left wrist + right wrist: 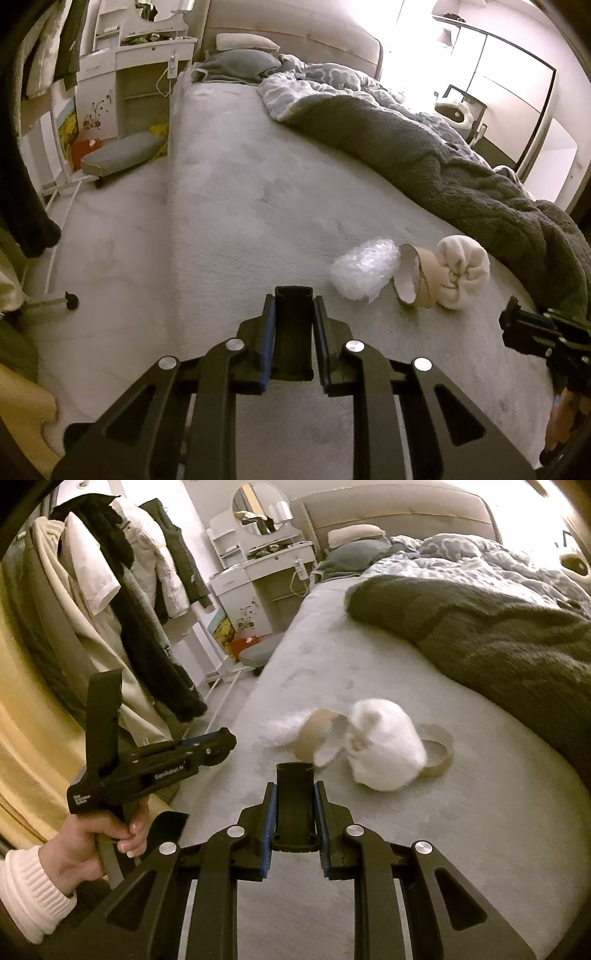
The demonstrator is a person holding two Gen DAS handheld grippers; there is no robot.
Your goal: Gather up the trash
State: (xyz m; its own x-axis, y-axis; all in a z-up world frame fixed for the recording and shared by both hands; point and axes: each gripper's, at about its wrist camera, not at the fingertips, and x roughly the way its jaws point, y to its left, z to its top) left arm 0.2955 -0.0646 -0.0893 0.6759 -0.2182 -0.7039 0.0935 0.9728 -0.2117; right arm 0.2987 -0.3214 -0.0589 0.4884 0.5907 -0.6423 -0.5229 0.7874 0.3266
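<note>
We hold both grippers over a grey bed (258, 177). A dark blanket (443, 166) lies bunched along its far side. A clothes rack (110, 590) stands on the floor beside the bed. Trash sits together on the sheet near the blanket: bubble wrap (364, 273), touching a paper cup (413, 277), which touches a white cloth roll (461, 273). A tape ring (439, 753) shows behind the roll. Left gripper (293, 299): jaws together, empty, near the wrap. Right gripper (294, 775): jaws together, empty, near the roll.
</note>
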